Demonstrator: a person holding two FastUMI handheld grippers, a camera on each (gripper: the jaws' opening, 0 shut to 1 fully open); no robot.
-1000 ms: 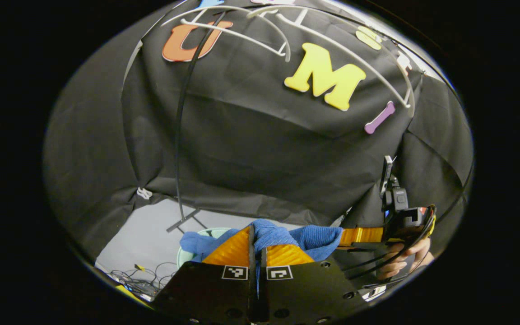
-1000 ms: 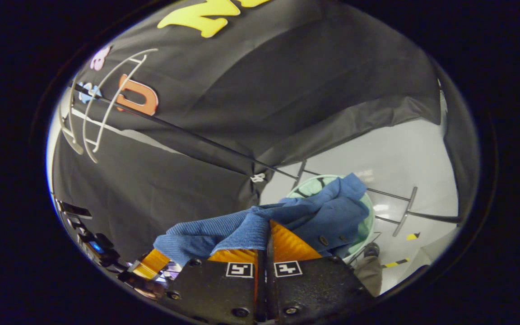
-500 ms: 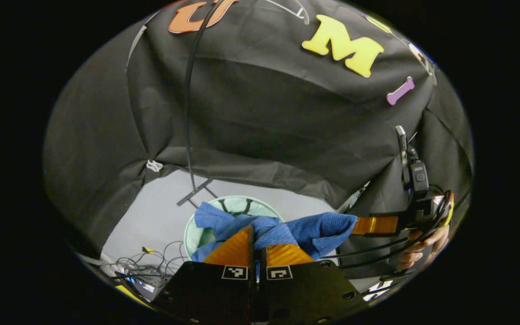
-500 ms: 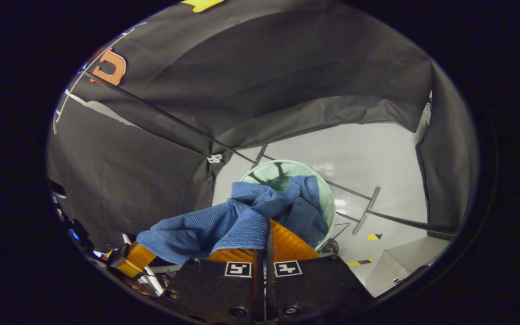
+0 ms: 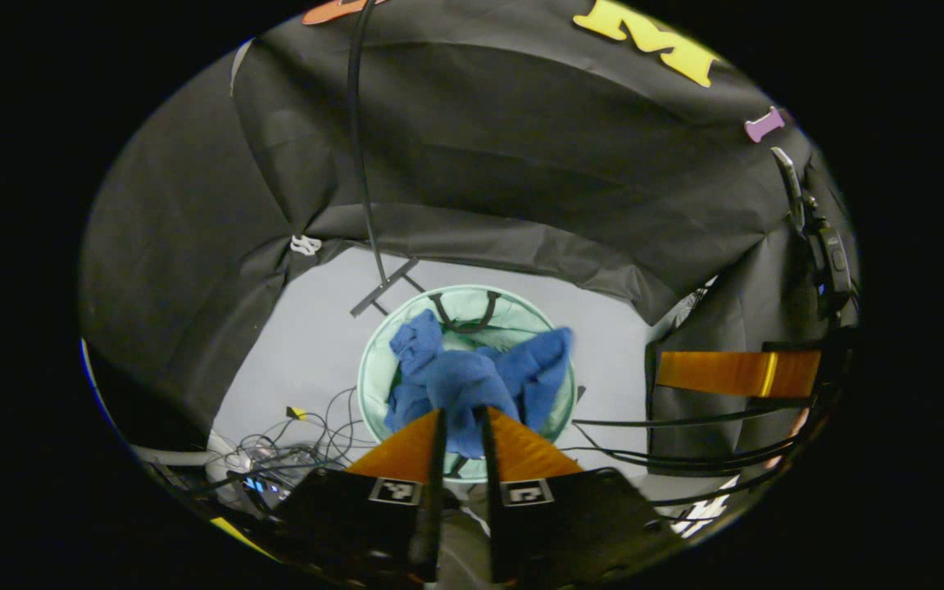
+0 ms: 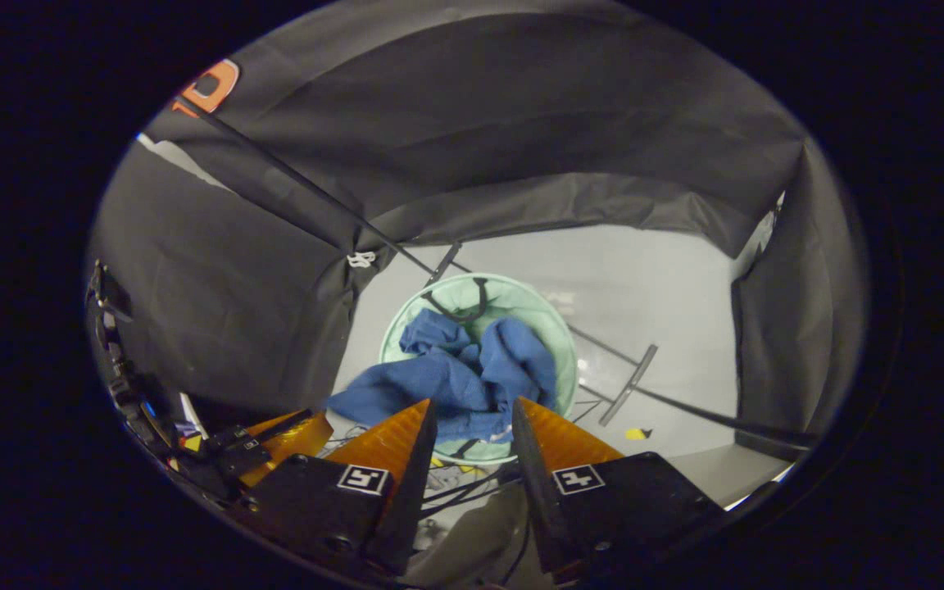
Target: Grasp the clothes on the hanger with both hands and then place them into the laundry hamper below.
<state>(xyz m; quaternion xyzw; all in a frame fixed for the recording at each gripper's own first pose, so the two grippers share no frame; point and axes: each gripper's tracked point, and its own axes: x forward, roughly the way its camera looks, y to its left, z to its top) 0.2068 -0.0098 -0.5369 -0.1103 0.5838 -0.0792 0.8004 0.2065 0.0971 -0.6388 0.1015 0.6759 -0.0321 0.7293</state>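
- Both grippers, left [image 5: 462, 419] and right [image 6: 472, 414], stand with fingers apart, gripping nothing.
- Blue ribbed garment [image 6: 460, 377] drapes over round pale-green mesh hamper [image 6: 550, 328]; nudge the overhanging edge inside.

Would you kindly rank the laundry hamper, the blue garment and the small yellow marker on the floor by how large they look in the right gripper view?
1. Laundry hamper, its round rim spanning the most.
2. Blue garment, nearly as big; it spills over the rim, so the gap is small.
3. Yellow marker, by far the smallest.
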